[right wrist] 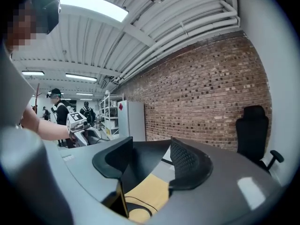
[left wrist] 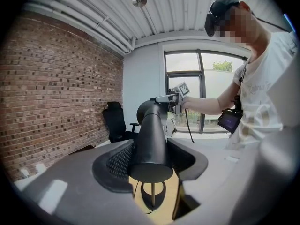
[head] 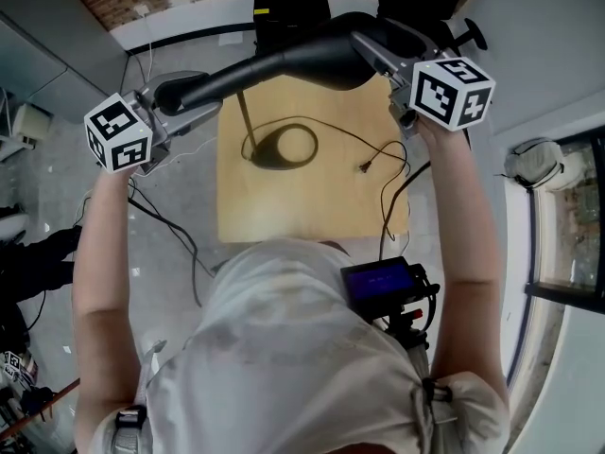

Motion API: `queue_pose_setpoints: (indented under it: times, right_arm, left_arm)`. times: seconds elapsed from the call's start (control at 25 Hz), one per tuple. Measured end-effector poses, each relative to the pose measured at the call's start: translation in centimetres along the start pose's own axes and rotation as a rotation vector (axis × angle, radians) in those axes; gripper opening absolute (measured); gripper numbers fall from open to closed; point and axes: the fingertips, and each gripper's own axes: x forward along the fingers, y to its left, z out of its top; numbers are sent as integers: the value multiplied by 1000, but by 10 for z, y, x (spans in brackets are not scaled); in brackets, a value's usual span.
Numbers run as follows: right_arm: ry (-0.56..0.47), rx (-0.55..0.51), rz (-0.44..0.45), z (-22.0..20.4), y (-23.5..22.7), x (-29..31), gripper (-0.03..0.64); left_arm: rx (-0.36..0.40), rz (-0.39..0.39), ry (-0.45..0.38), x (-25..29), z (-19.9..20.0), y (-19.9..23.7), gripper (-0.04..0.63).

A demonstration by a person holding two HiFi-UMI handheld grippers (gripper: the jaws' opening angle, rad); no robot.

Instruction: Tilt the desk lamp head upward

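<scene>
The desk lamp's long black head (head: 284, 64) hangs level above the wooden table (head: 312, 206), carried on a thin pole (head: 245, 112) that rises from an oval ring base (head: 281, 147). My left gripper (head: 175, 97) is shut on the head's narrow end. In the left gripper view that end (left wrist: 152, 135) fills the gap between the jaws of the left gripper (left wrist: 151, 163). My right gripper (head: 383, 50) is at the head's wide end. In the right gripper view the dark shell (right wrist: 140, 161) lies between the jaws of the right gripper (right wrist: 152, 161), with the base (right wrist: 136, 207) below.
The lamp's cable (head: 378, 159) snakes over the table's right side and off its edge. More cables (head: 170, 225) lie on the floor at the left. A black office chair (left wrist: 115, 121) stands by the brick wall. People (right wrist: 58, 107) stand far off by shelves.
</scene>
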Motion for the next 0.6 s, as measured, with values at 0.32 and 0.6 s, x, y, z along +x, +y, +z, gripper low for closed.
queue_pose_setpoints:
  times: [0.32, 0.6]
  right_arm:
    - [-26, -66, 2, 23, 6, -2, 259]
    - [-35, -142, 2, 44, 16, -5, 258]
  left_arm:
    - [-18, -7, 9, 5, -5, -2, 222]
    - [-34, -26, 11, 8, -7, -6, 222]
